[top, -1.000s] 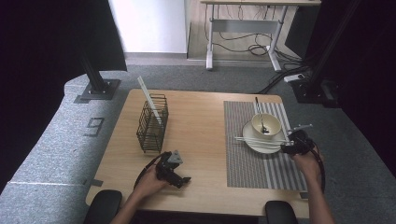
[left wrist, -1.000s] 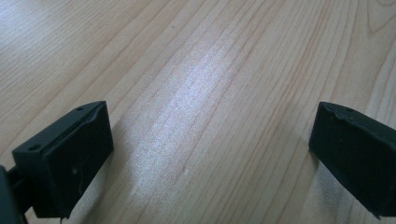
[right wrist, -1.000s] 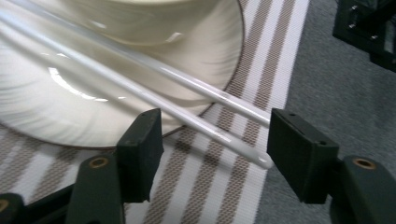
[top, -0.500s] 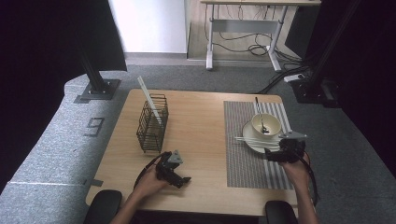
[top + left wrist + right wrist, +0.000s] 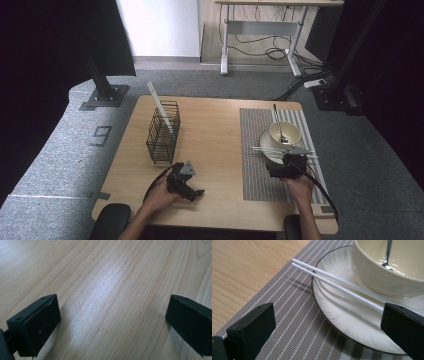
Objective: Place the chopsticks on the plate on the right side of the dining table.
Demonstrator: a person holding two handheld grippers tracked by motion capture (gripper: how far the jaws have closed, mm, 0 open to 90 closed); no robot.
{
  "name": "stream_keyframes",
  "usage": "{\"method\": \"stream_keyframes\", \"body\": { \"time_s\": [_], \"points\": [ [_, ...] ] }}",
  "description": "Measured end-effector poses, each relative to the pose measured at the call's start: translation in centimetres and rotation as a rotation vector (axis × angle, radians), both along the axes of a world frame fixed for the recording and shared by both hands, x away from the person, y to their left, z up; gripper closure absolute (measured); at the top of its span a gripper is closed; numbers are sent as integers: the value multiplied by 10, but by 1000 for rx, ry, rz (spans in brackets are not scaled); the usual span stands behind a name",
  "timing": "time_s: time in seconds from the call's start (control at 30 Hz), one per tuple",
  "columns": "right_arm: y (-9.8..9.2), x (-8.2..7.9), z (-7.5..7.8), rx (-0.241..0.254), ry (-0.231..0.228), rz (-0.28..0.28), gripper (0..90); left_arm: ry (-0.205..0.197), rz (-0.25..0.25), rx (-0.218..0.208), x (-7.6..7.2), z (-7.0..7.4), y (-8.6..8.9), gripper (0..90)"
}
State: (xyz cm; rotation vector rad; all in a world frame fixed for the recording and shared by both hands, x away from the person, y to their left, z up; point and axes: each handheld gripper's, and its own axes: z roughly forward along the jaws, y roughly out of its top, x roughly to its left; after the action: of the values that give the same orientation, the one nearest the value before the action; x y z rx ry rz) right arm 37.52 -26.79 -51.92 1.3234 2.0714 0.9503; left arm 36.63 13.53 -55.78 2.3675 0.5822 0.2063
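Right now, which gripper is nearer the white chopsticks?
Right. The right gripper sits just short of the chopsticks lying across the plate, jaws open. The left gripper rests over bare table, well left of them.

Black hand-held gripper (image 5: 200,193) with grey plate, seemingly black cable

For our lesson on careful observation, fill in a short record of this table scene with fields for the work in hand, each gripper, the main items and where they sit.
Work in hand: right gripper faces the white chopsticks, which lie across the plate
Right gripper: jaws wide open after just opening, nothing between them
Left gripper: open over bare wooden table, holding nothing
Bowl: cream, on the plate, a spoon in it
Placemat: striped, under the plate
Wire basket: black, left part of the table, a white stick leaning in it
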Motion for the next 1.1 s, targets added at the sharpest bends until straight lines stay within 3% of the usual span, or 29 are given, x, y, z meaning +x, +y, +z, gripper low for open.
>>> {"method": "stream_keyframes", "body": {
  "time_s": [0.07,0.2,0.4,0.6,0.7,0.87,1.1],
  "points": [
    [2,1,-5,17,2,5,0,0,0,0,0,0,0,0],
    [4,0,-13,-24,-20,3,0,0,-1,0,0,0,0,0],
    [9,3,-25,-44,-34,22,9,0,-6,-1,1,0,0,0],
    [8,9,-27,-67,-58,16,9,0,-11,-1,1,0,-1,0],
    [6,12,-29,-44,-48,13,9,0,-13,-1,1,0,-1,0],
    [5,18,-31,-45,-45,10,9,0,-14,1,1,0,-2,0],
    [3,23,-34,-80,-47,7,9,1,-14,-1,1,0,-3,0]
  ]
}}
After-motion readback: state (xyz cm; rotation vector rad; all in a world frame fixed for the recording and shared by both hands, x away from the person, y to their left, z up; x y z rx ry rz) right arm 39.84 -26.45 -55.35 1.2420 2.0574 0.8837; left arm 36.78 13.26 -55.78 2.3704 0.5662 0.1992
